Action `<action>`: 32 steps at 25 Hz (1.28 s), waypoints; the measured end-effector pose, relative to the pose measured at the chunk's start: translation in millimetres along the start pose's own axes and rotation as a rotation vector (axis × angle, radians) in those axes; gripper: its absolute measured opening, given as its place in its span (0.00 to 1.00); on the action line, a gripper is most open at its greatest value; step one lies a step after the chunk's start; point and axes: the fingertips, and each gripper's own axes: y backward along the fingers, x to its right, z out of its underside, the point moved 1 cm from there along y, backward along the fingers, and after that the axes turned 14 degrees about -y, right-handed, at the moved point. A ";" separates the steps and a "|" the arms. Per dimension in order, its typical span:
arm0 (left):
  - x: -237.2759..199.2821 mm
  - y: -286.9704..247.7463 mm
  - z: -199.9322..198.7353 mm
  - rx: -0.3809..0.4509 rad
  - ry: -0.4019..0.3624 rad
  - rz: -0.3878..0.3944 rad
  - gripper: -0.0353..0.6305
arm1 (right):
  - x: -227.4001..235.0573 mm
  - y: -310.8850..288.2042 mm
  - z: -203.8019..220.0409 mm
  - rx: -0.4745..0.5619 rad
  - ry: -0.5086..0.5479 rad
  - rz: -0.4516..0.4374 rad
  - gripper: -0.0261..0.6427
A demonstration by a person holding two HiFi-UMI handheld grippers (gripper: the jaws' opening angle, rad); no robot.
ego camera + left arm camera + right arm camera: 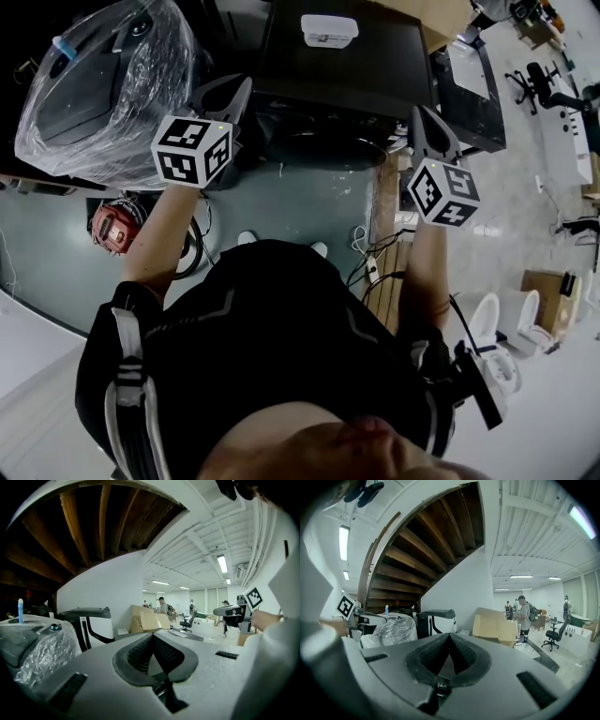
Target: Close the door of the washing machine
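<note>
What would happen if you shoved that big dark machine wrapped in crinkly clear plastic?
The dark machine in clear plastic wrap looks bulky and squat: probably heavy, unlikely to tip. Its loose, wrinkled film would likely crumple or slip under a push before the machine budges.

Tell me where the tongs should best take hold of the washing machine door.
Likely the curved rim of the door facing the person, below the black washing machine, approached from the front. That rounded edge lies between the shut left gripper and right gripper; no handle shows in the dark.
</note>
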 end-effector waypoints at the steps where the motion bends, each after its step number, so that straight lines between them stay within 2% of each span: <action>1: -9.1 4.5 -2.2 0.007 -0.005 -0.029 0.06 | -5.2 0.6 -5.3 0.015 -0.006 -0.001 0.05; 3: -21.2 11.8 -4.6 0.012 -0.036 -0.075 0.06 | -13.3 2.7 -12.8 0.033 -0.013 0.002 0.05; 6: -31.1 19.3 -7.5 0.021 -0.080 -0.102 0.06 | -22.2 3.0 -18.2 0.039 -0.001 0.013 0.05; 12: -51.0 33.4 -20.9 0.049 -0.073 -0.135 0.06 | -31.1 5.1 -18.5 0.044 0.009 0.035 0.05; 16: -48.9 39.4 -29.2 0.086 -0.074 -0.116 0.06 | -30.4 8.9 -19.9 0.055 0.002 0.050 0.05; 24: -47.0 46.8 -38.1 0.138 -0.044 -0.138 0.06 | -29.5 14.9 -20.9 0.052 -0.007 0.038 0.05; 29: -44.0 50.6 -50.2 0.190 -0.075 -0.128 0.06 | -35.2 18.4 -25.2 0.047 0.045 0.040 0.05; 32: -43.5 52.3 -50.3 0.181 -0.097 -0.133 0.06 | -35.4 19.8 -27.0 0.056 0.049 0.045 0.05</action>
